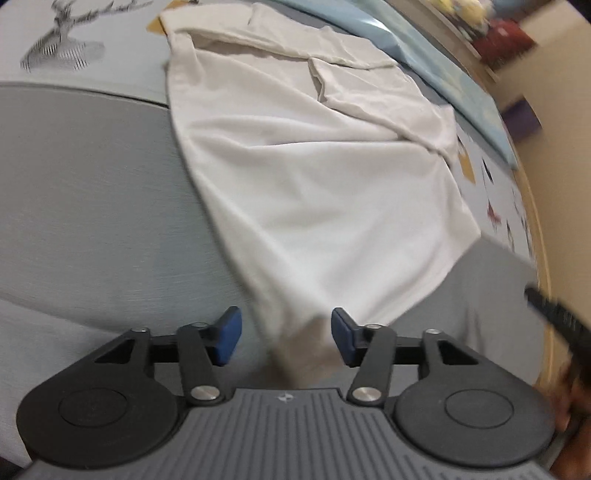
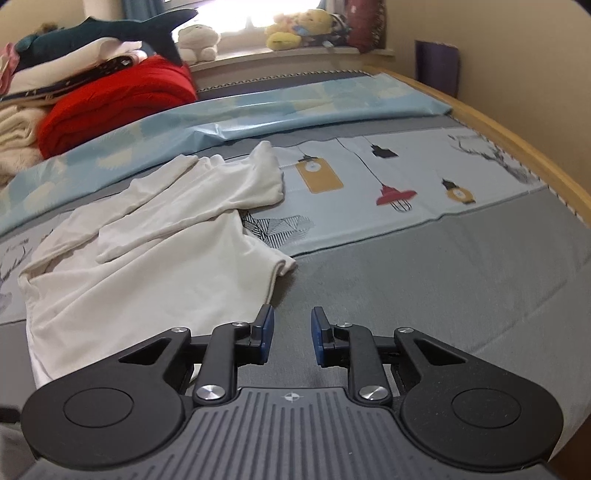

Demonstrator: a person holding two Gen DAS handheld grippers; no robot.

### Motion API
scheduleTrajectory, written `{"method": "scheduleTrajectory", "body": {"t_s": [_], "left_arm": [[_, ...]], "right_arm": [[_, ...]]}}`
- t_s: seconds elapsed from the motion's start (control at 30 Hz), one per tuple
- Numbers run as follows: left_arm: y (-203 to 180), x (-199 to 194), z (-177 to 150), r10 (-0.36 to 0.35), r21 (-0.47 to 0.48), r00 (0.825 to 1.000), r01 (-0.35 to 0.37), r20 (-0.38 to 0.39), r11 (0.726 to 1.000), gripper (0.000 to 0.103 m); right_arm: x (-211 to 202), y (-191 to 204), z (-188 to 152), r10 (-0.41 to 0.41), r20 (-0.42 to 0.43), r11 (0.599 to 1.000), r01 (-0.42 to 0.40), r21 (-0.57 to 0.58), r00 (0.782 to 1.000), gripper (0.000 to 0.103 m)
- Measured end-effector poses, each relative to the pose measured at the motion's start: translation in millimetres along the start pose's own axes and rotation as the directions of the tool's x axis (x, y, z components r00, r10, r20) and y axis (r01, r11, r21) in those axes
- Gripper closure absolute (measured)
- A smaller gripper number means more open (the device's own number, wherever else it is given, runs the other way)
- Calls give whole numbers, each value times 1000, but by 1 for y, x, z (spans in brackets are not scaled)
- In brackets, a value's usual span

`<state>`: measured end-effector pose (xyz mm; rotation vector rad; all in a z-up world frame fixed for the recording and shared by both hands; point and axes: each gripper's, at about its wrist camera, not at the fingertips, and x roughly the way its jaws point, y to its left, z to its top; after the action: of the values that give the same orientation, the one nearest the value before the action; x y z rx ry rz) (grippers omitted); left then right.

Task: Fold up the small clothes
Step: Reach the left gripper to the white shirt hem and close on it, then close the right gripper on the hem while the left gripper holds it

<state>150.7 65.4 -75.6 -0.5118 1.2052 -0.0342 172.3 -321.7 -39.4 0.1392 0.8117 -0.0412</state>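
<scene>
Hovering low over a bed, two hand-held grippers frame a cream-white shirt point(image 1: 314, 177) that lies spread on the grey bedcover point(image 2: 443, 280), its folding apparently only just under way.

Nearest the left camera, the left gripper point(image 1: 286, 338) has its blue-padded fingers point(image 1: 229, 334) spread wide, with the shirt's near corner lying between them but not pinched; the cloth there is blurred, so contact cannot be judged. The wide opening suggests the corner is being lined up for a grab.

The right gripper point(image 2: 291, 338) sits over bare cover just beside the shirt's near hem, its fingers point(image 2: 266, 334) parted with a narrower gap and nothing between them. It looks placed to take the hem's other end, so both corners could be lifted together.

Beyond the fingers, the shirt runs away from the left camera, wrinkled but largely flat, with a sleeve point(image 2: 236, 184) already laid across its body, probably to narrow it before a lengthwise fold. A free corner point(image 2: 284, 264) curls slightly at the edge.

Farther off, the printed sheet point(image 2: 388, 177) shows lamps and a deer design, and a pale blue quilt point(image 2: 258, 114) lies along the bed's far side. At the back, a red blanket point(image 2: 118, 99) and stacked clothes carry a plush shark point(image 2: 110, 31), with soft toys point(image 2: 295, 27) along the bright windowsill.
</scene>
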Motion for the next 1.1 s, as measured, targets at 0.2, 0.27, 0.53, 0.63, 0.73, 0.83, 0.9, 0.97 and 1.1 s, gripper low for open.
{"method": "scheduleTrajectory", "body": {"t_s": [0.2,0.27,0.53,0.63,0.73,0.83,0.9,0.97,1.1], "left_arm": [[-23,39,3,112,59,991,-107,-79,992,43],[-19,43,0,162,113,980,-149,-113,982,71],[2,22,-18,139,285,982,-97,-130,954,99],[23,14,-30,192,340,968,-127,-163,932,99],[50,0,-40,235,381,956,-154,-176,912,99],[78,-15,-46,287,405,948,-211,-136,890,99],[94,-23,-45,306,391,945,-242,-111,888,99],[107,-31,-42,268,355,958,-218,-98,909,98],[122,-37,-36,244,284,966,-210,-89,936,89]], "right_arm": [[19,-1,10,7,-35,999,-6,48,999,69],[26,-3,15,24,-47,996,-20,92,999,69],[49,9,25,57,-72,983,-43,181,996,68],[52,15,26,43,-69,982,-29,185,997,67],[55,18,24,36,-79,980,-20,200,996,65],[63,25,19,26,-122,981,-2,192,992,60],[71,30,14,6,-160,985,22,173,987,59],[81,34,9,-15,-197,986,47,159,980,57],[106,47,-7,1,-316,991,41,124,949,51]]}}
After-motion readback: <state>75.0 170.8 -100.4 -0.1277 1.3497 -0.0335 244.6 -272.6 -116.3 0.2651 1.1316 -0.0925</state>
